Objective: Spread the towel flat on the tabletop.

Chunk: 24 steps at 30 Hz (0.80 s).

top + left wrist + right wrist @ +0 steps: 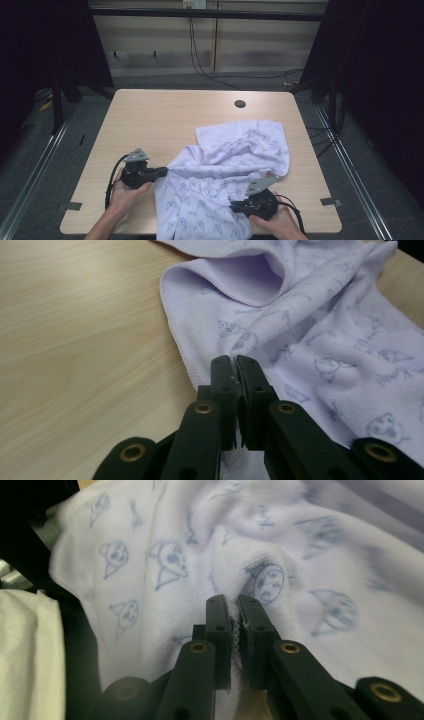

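Both the left gripper (pixel 165 171) and the right gripper (pixel 234 206) are pinching the pale towel (pixel 235 155), whose blue cartoon print is bearing no legible writing.

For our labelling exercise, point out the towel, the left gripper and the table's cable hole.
towel (pixel 235 150): high view, middle of the printed cloth.
left gripper (pixel 236 361): left gripper view, between the tips of its fingers, shut on the towel's edge.
cable hole (pixel 240 104): high view, the dark round opening.

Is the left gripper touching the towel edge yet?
Touching. The left gripper view shows the left gripper shut on the towel at its stitched edge.
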### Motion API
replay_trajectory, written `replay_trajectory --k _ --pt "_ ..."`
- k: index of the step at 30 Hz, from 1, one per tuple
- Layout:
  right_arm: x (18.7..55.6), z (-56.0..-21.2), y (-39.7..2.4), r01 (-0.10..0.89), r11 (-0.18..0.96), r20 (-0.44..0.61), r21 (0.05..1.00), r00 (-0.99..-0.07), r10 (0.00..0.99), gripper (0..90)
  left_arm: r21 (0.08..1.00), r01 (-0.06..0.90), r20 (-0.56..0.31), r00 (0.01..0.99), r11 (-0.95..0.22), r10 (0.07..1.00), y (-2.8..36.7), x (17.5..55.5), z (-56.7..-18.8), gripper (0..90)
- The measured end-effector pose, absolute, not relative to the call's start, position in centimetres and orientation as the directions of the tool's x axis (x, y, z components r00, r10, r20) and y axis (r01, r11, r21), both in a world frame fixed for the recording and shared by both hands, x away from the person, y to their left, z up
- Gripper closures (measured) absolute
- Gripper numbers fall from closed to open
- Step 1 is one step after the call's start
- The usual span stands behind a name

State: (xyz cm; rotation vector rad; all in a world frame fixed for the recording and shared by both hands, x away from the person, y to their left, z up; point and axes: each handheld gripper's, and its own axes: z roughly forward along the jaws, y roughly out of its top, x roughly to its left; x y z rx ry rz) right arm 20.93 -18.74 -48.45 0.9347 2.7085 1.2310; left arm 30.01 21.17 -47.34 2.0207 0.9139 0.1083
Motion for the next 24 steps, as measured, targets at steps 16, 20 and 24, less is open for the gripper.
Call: replay_trajectory --k 16,20,24 --pt "17.8 -46.6 -25.2 0.571 0.439 0.234 0.694 -0.755 0.613 76.6 0.793 0.534 -0.287 0.753 -0.293 0.592 25.0 24.8 -46.2 82.1" --pt "17.6 -45.7 -26.3 0.561 0.380 0.260 0.735 -0.752 0.606 67.2 0.812 0.536 -0.338 0.754 -0.230 0.564 25.4 26.1 -45.9 75.5" --pt "18.7 -45.7 -26.1 0.555 0.342 0.259 0.758 -0.738 0.624 66.2 0.816 0.522 -0.306 0.754 -0.248 0.582 24.7 27.3 -45.9 73.3"
